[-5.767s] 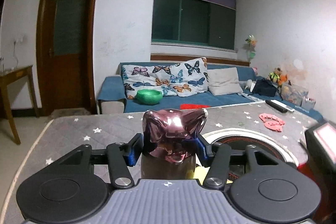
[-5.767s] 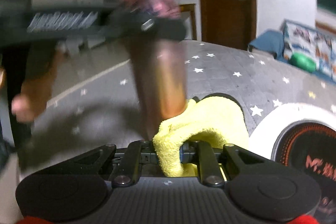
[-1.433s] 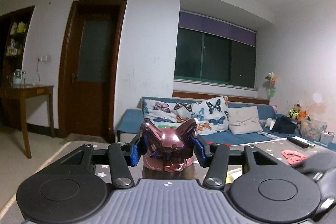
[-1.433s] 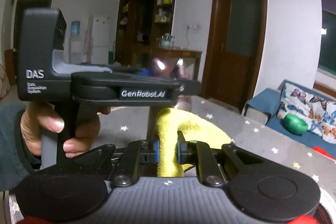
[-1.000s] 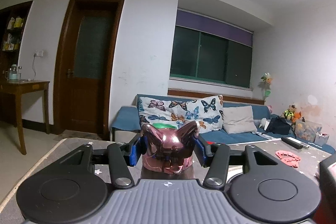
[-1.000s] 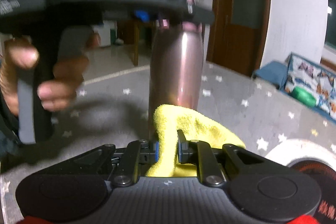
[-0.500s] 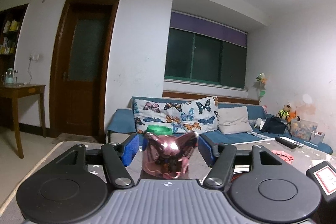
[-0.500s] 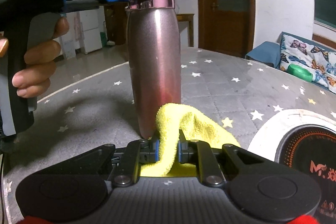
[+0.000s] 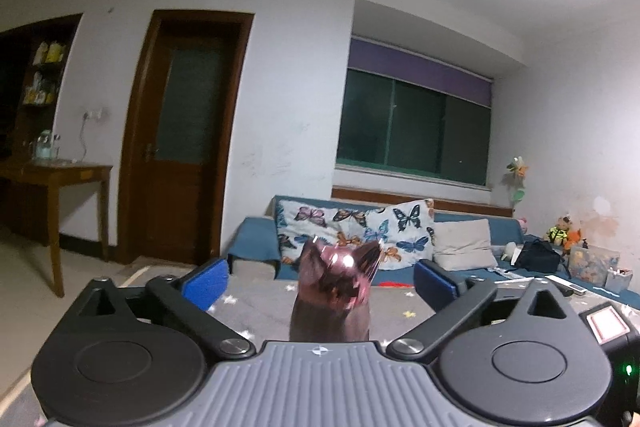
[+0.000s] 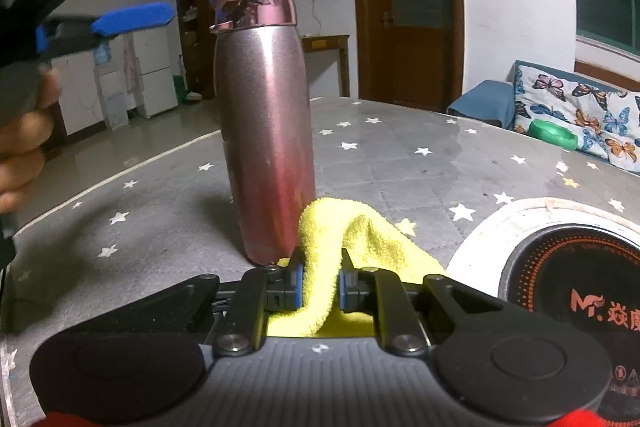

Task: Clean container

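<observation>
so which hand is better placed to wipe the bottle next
Right: its gripper already pinches the yellow cloth beside the bottle. The left gripper has just opened, fingers clear of the lid.

Only readable marking: orange "M" logo with partly cut-off Chinese characters on black induction cooker (image 10: 576, 291), surface's right edge.
</observation>
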A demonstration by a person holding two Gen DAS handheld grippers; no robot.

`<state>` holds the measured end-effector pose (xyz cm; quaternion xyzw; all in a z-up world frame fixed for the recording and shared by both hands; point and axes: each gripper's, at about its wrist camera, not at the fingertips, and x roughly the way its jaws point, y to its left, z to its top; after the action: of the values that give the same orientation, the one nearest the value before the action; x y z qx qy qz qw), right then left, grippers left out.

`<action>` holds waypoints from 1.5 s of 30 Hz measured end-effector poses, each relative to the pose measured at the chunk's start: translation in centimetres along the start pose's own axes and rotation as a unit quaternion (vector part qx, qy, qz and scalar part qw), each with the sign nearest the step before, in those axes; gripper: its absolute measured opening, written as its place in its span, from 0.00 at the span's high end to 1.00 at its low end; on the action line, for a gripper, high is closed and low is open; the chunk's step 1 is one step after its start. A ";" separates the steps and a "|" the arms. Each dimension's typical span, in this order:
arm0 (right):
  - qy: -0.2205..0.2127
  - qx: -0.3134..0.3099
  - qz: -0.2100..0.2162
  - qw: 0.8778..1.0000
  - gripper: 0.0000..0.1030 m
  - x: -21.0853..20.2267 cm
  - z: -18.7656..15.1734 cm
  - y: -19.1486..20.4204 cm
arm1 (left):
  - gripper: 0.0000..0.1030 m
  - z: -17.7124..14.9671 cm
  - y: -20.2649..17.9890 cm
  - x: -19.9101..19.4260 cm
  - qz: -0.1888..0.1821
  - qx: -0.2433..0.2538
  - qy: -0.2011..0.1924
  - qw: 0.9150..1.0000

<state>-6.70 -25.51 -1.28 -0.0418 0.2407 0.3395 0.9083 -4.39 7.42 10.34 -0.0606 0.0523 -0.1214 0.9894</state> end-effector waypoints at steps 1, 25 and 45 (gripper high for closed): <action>-0.001 0.000 -0.004 1.000 0.87 0.0 0.0 0.0 | 0.00 -0.3 0.1 -0.2 0.005 -0.002 0.004 1.000; -0.021 0.049 -0.070 0.996 0.87 -0.5 -0.8 -2.1 | 0.00 -6.1 -0.5 2.1 0.121 -0.027 0.197 0.973; -0.009 0.014 -0.083 0.996 0.87 0.1 -0.7 -1.3 | 0.00 -8.1 -1.4 4.4 0.161 -0.053 0.314 0.934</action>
<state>-6.08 -26.64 -2.01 -0.0463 0.2327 0.2596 0.9361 -1.47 4.08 2.17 -0.0628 0.3755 0.0296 0.9242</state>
